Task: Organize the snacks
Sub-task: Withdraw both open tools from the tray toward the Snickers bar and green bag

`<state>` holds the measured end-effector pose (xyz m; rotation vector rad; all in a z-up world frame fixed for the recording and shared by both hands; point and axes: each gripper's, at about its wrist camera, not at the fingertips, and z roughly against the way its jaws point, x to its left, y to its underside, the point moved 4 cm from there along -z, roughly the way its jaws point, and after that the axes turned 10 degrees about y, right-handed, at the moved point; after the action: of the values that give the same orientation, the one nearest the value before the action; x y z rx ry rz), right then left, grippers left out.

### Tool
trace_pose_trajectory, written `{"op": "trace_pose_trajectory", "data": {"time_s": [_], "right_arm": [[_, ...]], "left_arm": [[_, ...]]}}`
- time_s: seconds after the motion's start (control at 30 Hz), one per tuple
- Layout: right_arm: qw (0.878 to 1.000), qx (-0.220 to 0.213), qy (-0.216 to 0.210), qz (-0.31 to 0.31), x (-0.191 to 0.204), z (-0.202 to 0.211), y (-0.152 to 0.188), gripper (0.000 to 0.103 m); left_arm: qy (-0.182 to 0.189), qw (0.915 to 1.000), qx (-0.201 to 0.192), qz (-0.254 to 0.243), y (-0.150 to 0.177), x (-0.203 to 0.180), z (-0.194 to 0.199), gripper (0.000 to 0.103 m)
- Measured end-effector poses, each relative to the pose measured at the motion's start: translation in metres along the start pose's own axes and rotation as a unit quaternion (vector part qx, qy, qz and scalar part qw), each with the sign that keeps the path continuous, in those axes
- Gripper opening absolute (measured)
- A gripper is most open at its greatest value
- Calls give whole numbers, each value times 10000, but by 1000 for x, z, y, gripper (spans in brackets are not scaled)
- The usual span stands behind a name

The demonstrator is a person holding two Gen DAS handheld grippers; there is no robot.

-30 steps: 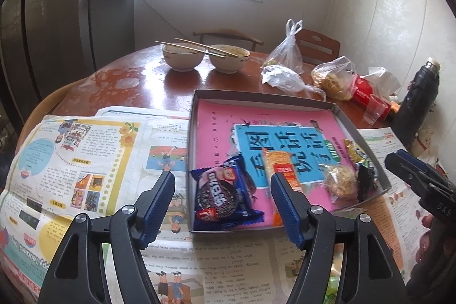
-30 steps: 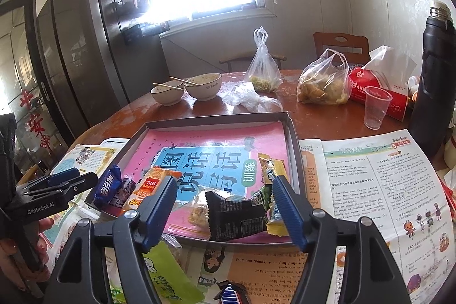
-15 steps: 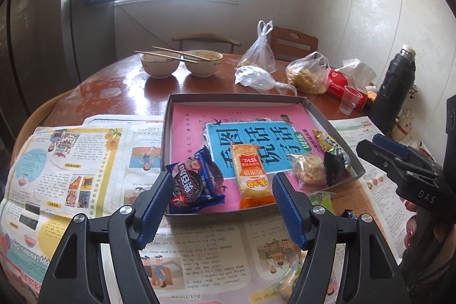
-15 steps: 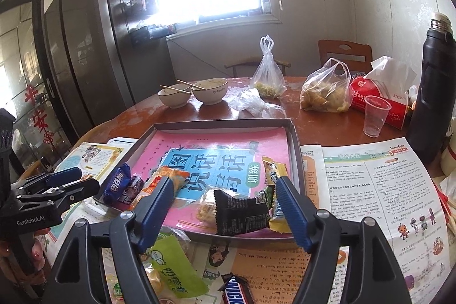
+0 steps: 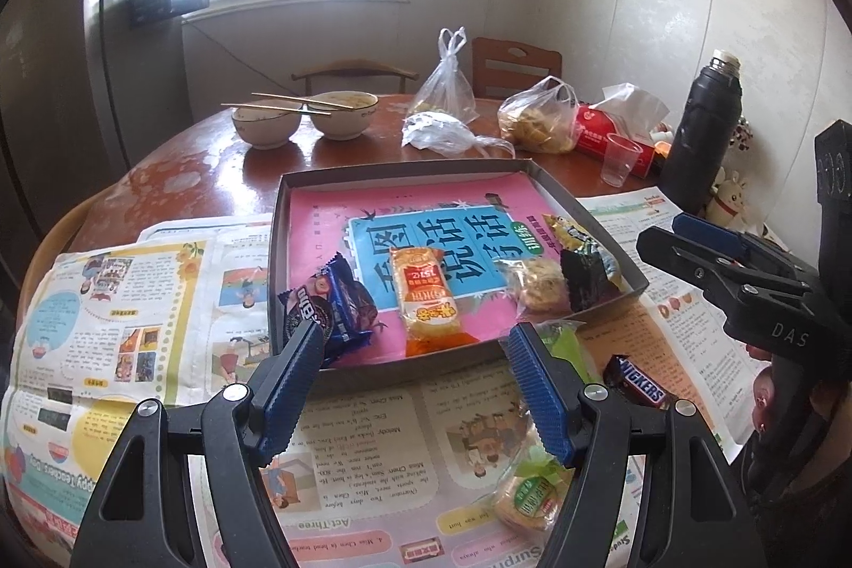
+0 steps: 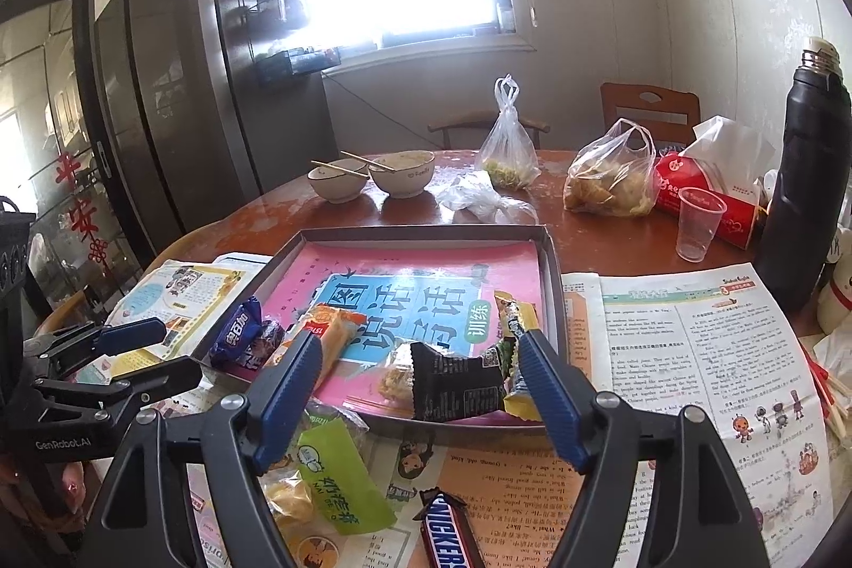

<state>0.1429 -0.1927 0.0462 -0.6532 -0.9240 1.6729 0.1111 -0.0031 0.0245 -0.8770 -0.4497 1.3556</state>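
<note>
Above the newspaper, both pulled back from the tray (image 5: 586, 206): left gripper (image 5: 412, 384) wide and empty, right gripper (image 6: 420, 395) opening, nothing between. Now revealing chocolate bar (image 6: 447, 531) and green packet (image 6: 335, 477) outside, probably next.

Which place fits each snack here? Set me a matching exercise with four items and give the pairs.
Things:
1. Snickers bar
2. blue Oreo pack
3. orange wafer pack
4. black wrapper

Places:
A. inside the tray, middle of the near edge
B. on the newspaper, outside the tray
C. inside the tray, near right corner
D. inside the tray, near left corner

Pairs: 1-B, 2-D, 3-A, 4-C
</note>
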Motion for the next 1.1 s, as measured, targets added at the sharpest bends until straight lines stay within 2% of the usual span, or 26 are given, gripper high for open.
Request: {"op": "trace_pose_trajectory", "data": {"time_s": [0.37,0.57,0.73,1.1], "right_arm": [[9999,-40,-22,98,4,12,2,76],[9999,-12,-22,117,4,18,9,76],[9999,71,-20,135,2,23,22,77],[9998,208,-31,64,-8,25,35,84]], "left_arm": [[80,9998,85,-168,4,-15,3,73],[-11,9995,95,-314,7,-23,3,73],[172,9990,161,-373,10,-31,1,74],[318,9977,342,-481,17,-46,-6,74]]}}
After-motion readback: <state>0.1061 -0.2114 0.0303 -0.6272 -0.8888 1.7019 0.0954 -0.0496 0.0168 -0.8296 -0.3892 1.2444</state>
